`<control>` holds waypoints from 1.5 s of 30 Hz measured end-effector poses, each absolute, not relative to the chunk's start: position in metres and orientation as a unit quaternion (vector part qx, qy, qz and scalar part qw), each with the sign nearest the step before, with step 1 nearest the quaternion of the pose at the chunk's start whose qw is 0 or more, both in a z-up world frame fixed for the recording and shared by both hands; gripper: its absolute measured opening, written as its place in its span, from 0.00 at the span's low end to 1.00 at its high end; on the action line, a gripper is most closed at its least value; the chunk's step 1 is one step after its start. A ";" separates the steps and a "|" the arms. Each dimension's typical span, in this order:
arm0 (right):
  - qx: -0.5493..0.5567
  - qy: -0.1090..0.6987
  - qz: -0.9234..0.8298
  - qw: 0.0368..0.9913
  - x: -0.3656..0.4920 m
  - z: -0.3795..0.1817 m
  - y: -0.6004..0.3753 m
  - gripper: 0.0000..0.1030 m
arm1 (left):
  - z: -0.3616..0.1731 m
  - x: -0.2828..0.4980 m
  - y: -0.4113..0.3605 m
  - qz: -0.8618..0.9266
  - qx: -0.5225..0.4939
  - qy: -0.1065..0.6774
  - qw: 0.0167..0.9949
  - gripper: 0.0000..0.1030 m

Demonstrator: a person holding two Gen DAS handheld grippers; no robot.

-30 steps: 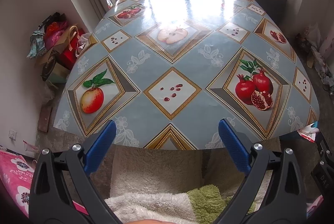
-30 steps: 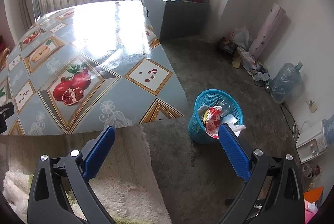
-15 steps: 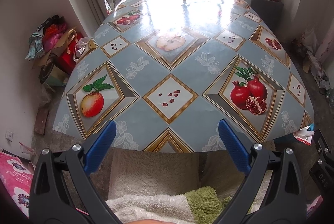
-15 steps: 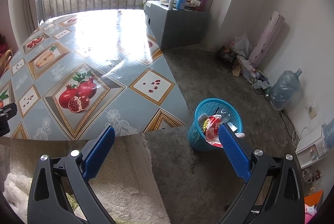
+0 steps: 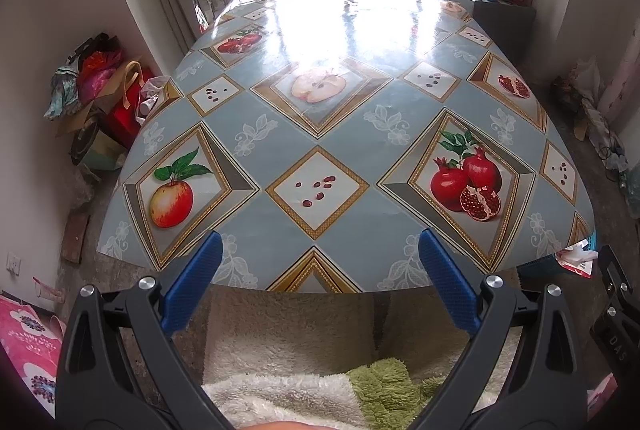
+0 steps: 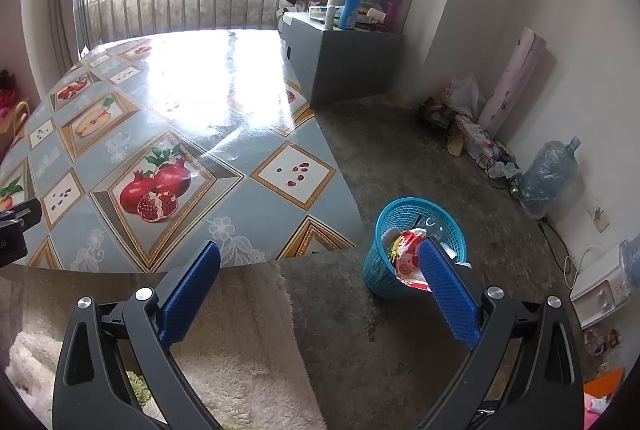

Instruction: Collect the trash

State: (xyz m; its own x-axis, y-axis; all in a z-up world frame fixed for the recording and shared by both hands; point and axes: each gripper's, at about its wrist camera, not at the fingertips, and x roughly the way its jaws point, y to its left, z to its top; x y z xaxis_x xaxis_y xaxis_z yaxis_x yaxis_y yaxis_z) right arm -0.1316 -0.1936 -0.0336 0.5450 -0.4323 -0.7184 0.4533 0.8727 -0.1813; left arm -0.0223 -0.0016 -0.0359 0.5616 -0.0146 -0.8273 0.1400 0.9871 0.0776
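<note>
Trash [image 6: 406,256] in blue basket [image 6: 378,272], both tools spread wide, "DAS" on right tool [image 5: 618,346]

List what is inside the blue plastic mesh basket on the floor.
The blue plastic mesh basket holds a red-and-white crumpled wrapper, some clear plastic and a white scrap. The right gripper's blue finger covers part of it; deeper contents are hidden.
</note>
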 end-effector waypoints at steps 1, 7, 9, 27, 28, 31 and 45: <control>0.013 0.404 -0.253 0.879 -0.132 -0.033 -0.194 0.94 | -0.036 -0.023 -0.002 -0.045 0.067 0.466 0.881 0.91; 0.019 0.398 -0.257 0.881 -0.136 -0.031 -0.199 0.94 | -0.035 -0.024 -0.006 -0.050 0.072 0.464 0.882 0.91; 0.027 0.398 -0.253 0.881 -0.136 -0.031 -0.200 0.94 | -0.033 -0.025 -0.008 -0.051 0.074 0.460 0.883 0.91; 0.021 0.385 -0.254 0.887 -0.138 -0.022 -0.198 0.94 | -0.026 -0.028 -0.006 -0.047 0.066 0.445 0.892 0.91; 0.022 0.385 -0.254 0.887 -0.138 -0.022 -0.197 0.94 | -0.026 -0.028 -0.006 -0.047 0.066 0.445 0.892 0.91; 0.021 0.385 -0.253 0.887 -0.137 -0.021 -0.197 0.94 | -0.026 -0.027 -0.006 -0.046 0.065 0.445 0.892 0.91; 0.020 0.384 -0.249 0.889 -0.134 -0.021 -0.193 0.94 | -0.026 -0.026 -0.004 -0.046 0.065 0.445 0.892 0.91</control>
State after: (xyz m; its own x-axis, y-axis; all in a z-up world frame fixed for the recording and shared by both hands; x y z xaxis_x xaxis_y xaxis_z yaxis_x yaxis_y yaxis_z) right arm -0.1340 -0.1933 -0.0208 0.5800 -0.4279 -0.6932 0.4589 0.8747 -0.1560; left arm -0.0263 -0.0044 -0.0258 0.5998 -0.0249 -0.7998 0.1408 0.9872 0.0748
